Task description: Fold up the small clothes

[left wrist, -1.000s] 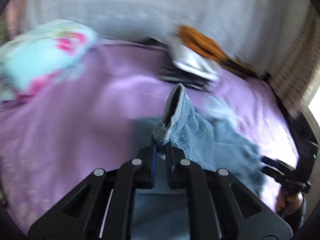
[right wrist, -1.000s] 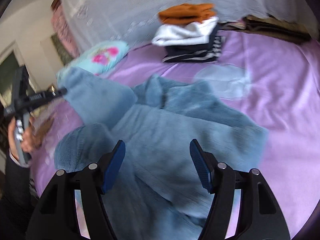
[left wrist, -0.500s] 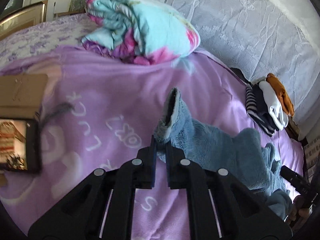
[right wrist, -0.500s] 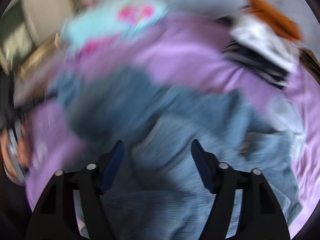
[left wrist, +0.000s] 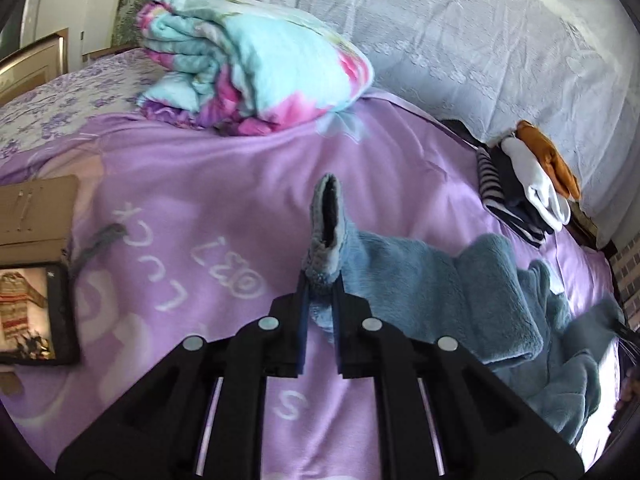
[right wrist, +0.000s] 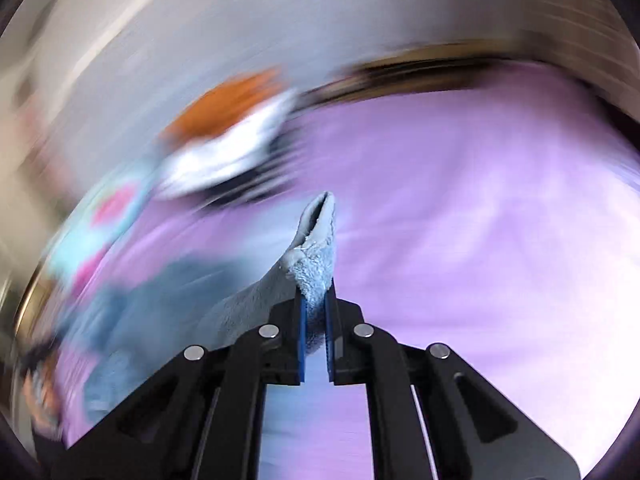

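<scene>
Left claw (left wrist: 319,292) is clamped narrow on the cuff end of a blue fleece garment (left wrist: 436,280); the cuff sticks up just past the fingertips, opening facing the camera, and the rest of the garment trails away to the right across the purple bedspread (left wrist: 224,184), lying bunched near the right edge of the left wrist view. Right claw (right wrist: 316,300) has just been closing and now pinches another edge of the same garment (right wrist: 316,264), with a fold poking up beyond its tips and the fabric hanging off to the lower left; that view is heavily motion-blurred. On the bed beyond: a rolled floral quilt (left wrist: 256,68) at the far left, a stack of folded clothes (left wrist: 524,184) at the far right, well apart from the garment. A tablet (left wrist: 28,316) lies at the left edge.
</scene>
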The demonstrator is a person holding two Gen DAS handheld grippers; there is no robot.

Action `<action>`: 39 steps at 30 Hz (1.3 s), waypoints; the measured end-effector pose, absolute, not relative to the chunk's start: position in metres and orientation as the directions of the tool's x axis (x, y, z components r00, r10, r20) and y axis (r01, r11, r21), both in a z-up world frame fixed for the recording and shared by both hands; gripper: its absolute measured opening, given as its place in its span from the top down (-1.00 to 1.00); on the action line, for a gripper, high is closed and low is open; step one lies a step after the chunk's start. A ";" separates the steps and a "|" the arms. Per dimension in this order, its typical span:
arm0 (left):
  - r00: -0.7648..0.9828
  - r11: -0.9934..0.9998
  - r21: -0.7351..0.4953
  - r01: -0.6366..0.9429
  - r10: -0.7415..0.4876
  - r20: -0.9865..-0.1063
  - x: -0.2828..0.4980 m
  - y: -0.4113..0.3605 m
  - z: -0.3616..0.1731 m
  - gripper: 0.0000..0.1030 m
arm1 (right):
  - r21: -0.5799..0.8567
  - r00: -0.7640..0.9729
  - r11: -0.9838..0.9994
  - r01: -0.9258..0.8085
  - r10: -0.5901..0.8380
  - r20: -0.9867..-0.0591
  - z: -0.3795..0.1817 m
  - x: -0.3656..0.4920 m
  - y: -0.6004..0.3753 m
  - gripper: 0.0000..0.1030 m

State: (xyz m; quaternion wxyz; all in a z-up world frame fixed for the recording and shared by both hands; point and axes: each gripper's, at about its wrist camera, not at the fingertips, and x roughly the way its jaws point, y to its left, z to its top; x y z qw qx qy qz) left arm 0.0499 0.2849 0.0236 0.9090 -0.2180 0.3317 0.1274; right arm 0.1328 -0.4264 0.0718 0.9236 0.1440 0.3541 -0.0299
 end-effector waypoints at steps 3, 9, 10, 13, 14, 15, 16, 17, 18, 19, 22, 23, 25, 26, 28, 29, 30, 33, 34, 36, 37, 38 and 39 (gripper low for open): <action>0.733 0.872 -0.279 -0.403 0.125 -0.669 0.042 0.293 0.029 0.82 | 0.075 0.634 0.884 0.461 -0.270 -0.725 0.065 0.093 -0.531 0.71; 0.760 0.900 -0.206 -0.384 0.182 -0.624 0.032 0.283 0.070 0.56 | 0.378 0.770 0.893 0.245 0.058 -0.635 0.082 0.105 -0.528 0.51; 0.783 0.915 -0.200 -0.349 0.168 -0.599 0.034 0.275 0.083 0.14 | 0.395 0.766 0.905 0.158 0.140 -0.627 0.083 0.117 -0.501 0.31; 0.835 0.969 -0.177 -0.175 0.051 -0.548 0.058 0.226 0.118 -0.55 | 0.397 0.666 0.905 -0.152 0.390 -0.636 0.069 0.174 -0.387 -0.27; 0.822 0.984 -0.163 -0.075 -0.032 -0.569 0.074 0.204 0.123 -0.58 | 0.388 0.638 0.898 -0.208 0.425 -0.642 0.061 0.178 -0.359 -0.27; 0.795 0.989 -0.145 0.042 -0.121 -0.595 0.093 0.176 0.124 -0.58 | 0.388 0.590 0.879 -0.277 0.475 -0.654 0.055 0.194 -0.325 -0.27; 0.782 0.988 -0.117 0.096 -0.148 -0.606 0.109 0.152 0.123 -0.58 | 0.394 0.555 0.863 -0.317 0.506 -0.660 0.050 0.198 -0.302 -0.27; 0.767 0.986 -0.092 0.139 -0.166 -0.620 0.124 0.131 0.120 -0.58 | 0.398 0.514 0.845 -0.357 0.534 -0.672 0.045 0.215 -0.275 -0.27; 0.727 0.973 -0.084 0.216 -0.218 -0.651 0.144 0.106 0.113 -0.58 | 0.391 0.489 0.840 -0.376 0.538 -0.686 0.038 0.220 -0.253 -0.27; 0.694 0.961 -0.085 0.261 -0.248 -0.676 0.159 0.089 0.105 -0.58 | 0.382 0.464 0.837 -0.392 0.538 -0.704 0.030 0.227 -0.243 -0.29; 0.610 0.938 -0.042 0.343 -0.257 -0.749 0.203 0.049 0.076 -0.58 | 0.359 0.399 0.837 -0.413 0.520 -0.755 0.007 0.263 -0.213 -0.39; 0.598 0.936 -0.012 0.352 -0.234 -0.766 0.214 0.039 0.065 -0.58 | 0.369 0.380 0.831 -0.416 0.527 -0.760 0.003 0.254 -0.211 -0.45; 0.539 0.924 -0.023 0.382 -0.243 -0.807 0.237 0.030 0.045 -0.58 | 0.383 0.332 0.821 -0.422 0.534 -0.778 -0.008 0.266 -0.205 -0.55; 0.507 0.917 -0.048 0.397 -0.262 -0.821 0.245 0.026 0.037 -0.58 | 0.372 0.325 0.821 -0.433 0.527 -0.785 -0.012 0.241 -0.204 -0.55; 0.445 0.900 -0.081 0.428 -0.288 -0.848 0.262 0.018 0.020 -0.65 | 0.319 0.350 0.823 -0.470 0.506 -0.788 -0.014 0.232 -0.205 -0.49; 0.421 0.892 -0.086 0.444 -0.293 -0.858 0.266 0.015 0.013 -0.65 | 0.289 0.369 0.822 -0.490 0.496 -0.786 -0.011 0.231 -0.203 -0.27; 0.412 0.887 -0.084 0.454 -0.292 -0.863 0.268 0.011 0.006 -0.65 | 0.280 0.375 0.822 -0.495 0.494 -0.785 -0.010 0.222 -0.202 0.45; 0.435 0.856 -0.056 0.515 -0.317 -0.843 0.265 0.002 -0.001 -0.09 | 0.285 0.427 0.837 -0.466 0.495 -0.757 0.005 0.222 -0.209 0.83; 0.452 0.850 -0.052 0.525 -0.330 -0.829 0.261 0.002 0.001 0.35 | 0.270 0.455 0.843 -0.465 0.489 -0.744 0.011 0.220 -0.210 0.83; 0.493 0.848 -0.072 0.525 -0.371 -0.787 0.255 0.010 0.015 0.81 | 0.273 0.506 0.851 -0.449 0.494 -0.707 0.038 0.235 -0.211 0.84; 0.514 0.853 -0.082 0.516 -0.385 -0.766 0.256 0.013 0.022 0.82 | 0.260 0.532 0.860 -0.440 0.482 -0.696 0.045 0.233 -0.208 0.90; 0.543 0.862 -0.091 0.498 -0.392 -0.743 0.257 0.016 0.032 0.83 | 0.219 0.586 0.880 -0.421 0.448 -0.675 0.057 0.241 -0.204 1.00; 0.564 0.871 -0.100 0.481 -0.395 -0.725 0.261 0.019 0.040 0.83 | 0.182 0.634 0.899 -0.398 0.413 -0.654 0.065 0.246 -0.202 1.00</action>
